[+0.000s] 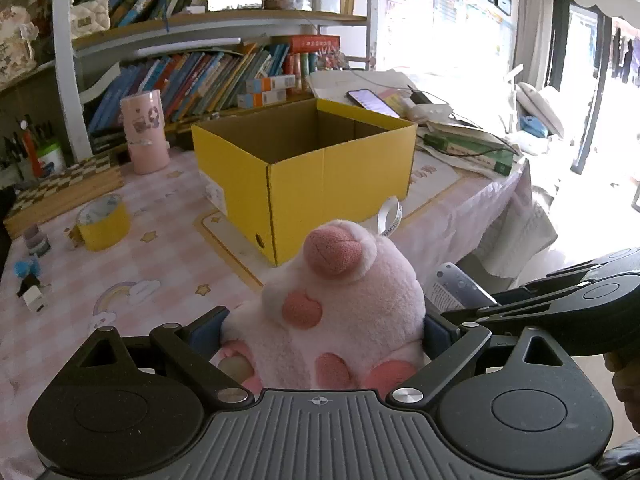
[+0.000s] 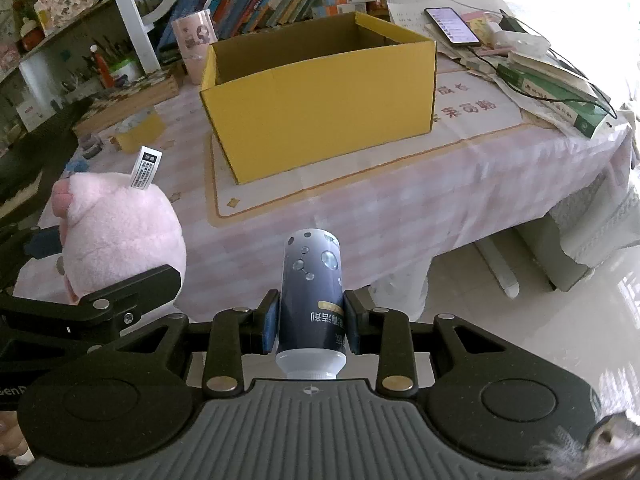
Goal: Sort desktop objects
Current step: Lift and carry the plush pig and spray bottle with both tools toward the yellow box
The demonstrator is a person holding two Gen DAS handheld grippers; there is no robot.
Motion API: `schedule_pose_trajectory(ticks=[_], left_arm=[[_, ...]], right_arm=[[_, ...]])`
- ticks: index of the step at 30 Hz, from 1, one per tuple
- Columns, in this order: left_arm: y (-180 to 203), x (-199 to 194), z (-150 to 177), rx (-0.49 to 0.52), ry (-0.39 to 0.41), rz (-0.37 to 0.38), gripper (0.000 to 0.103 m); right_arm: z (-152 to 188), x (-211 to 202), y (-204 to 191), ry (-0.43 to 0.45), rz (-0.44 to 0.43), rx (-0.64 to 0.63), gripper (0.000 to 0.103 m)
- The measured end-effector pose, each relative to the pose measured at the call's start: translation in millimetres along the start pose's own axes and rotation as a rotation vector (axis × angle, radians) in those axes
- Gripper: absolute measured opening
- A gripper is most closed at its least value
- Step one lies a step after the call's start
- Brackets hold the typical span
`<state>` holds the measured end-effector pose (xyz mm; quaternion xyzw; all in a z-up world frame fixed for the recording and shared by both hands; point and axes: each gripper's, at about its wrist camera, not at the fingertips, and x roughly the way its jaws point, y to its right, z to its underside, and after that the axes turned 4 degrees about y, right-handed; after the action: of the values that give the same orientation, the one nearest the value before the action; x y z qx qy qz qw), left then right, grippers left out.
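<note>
Here, left tongs clamp a plush pig, right tongs clamp a bottle, both carried toward the open yellow box ahead for sorting.

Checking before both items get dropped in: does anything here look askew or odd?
Nothing spilled or damaged. The bottle sits upside down in the right gripper, cap toward the camera. The left gripper squeezes the plush toy. The yellow box stands open.

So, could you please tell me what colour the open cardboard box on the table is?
The box is yellow outside, plain brown inside; the right wrist view shows it best.
</note>
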<state>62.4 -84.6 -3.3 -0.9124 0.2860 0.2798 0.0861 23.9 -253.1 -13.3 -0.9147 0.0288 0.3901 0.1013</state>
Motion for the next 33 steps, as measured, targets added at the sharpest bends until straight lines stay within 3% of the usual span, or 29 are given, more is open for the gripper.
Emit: schedule_pose_trajectory(ticks=[21,33], left_arm=[[7.8,42.8,-30.9,-0.036,0.005,-0.013,0.097],[7.0,46.7,-74.7,-0.085,0.087,-0.059,0.097]], right_arm=[[-44.3,30.4,33.0,0.001,-0.024,-0.032,0.030],[-95.4,23.0,43.9,0.115,-0.105,-0.078,0.030]])
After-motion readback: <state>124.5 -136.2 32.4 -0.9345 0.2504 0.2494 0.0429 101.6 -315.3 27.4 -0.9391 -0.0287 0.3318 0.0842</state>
